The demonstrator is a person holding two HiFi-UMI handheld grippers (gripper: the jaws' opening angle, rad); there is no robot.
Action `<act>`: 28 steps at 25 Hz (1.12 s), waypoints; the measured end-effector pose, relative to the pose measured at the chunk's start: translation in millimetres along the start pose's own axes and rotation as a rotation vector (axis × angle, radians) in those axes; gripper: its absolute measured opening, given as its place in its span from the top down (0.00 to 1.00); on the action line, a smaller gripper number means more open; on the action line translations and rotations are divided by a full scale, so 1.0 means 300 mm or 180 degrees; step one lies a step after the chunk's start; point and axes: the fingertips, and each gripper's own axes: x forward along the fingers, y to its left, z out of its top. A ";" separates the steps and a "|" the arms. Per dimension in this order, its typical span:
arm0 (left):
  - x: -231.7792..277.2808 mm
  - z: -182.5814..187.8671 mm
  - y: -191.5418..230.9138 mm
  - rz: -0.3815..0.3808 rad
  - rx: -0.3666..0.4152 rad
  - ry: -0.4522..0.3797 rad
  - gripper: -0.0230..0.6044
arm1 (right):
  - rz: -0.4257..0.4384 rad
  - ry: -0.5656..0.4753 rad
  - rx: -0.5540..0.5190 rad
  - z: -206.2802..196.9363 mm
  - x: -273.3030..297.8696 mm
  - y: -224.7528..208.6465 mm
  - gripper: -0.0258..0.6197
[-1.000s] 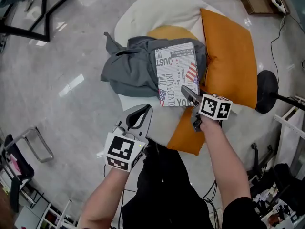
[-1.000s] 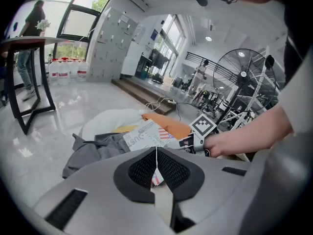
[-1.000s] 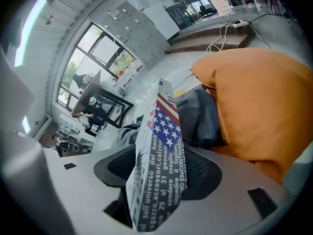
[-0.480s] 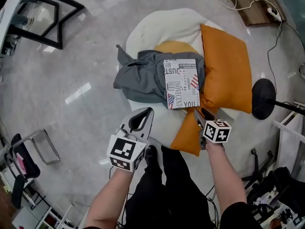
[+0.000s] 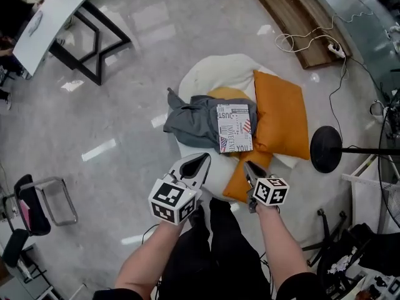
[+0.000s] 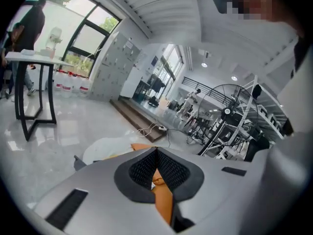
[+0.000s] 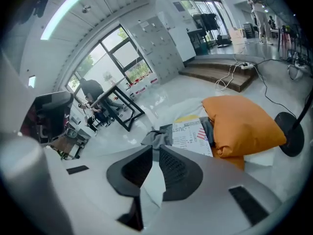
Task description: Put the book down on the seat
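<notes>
The book [image 5: 235,127], its cover printed like newsprint with a flag, lies flat on a grey cloth [image 5: 194,119] on the white beanbag seat [image 5: 209,74]. Nothing holds it. A large orange cushion [image 5: 280,114] leans beside it. My right gripper [image 5: 246,165] hangs nearer me, over a smaller orange cushion [image 5: 244,177]. Its jaws are closing, with a slim gap and nothing between them. In the right gripper view the book [image 7: 191,131] lies beyond the right gripper [image 7: 155,148]. My left gripper [image 5: 205,157] is shut and empty, also short of the seat. In its own view the left gripper [image 6: 156,151] has its tips touching.
A black round stand base [image 5: 326,149] sits right of the seat. A white table on a black frame [image 5: 81,27] is at the far left, a wooden step [image 5: 290,14] with cables and a power strip [image 5: 331,47] behind. A chair [image 5: 37,199] stands at left.
Both grippers have drawn back from the book toward me, and the view has pulled away. The right jaws, open at the book's near corner before, have narrowed to a slim gap.
</notes>
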 end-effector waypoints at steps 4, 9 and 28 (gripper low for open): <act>-0.174 0.052 -0.100 -0.0007 0.0080 -0.0054 0.96 | 0.0011 -0.0179 -0.0080 0.030 -0.216 0.140 0.90; -0.407 0.150 -0.220 0.0063 0.0181 -0.0226 0.96 | 0.0068 -0.0637 -0.0055 0.133 -0.529 0.278 0.93; -0.835 0.142 -0.597 0.0190 0.0715 -0.0327 0.96 | 0.0182 -0.1401 -0.0560 0.083 -1.191 0.586 0.93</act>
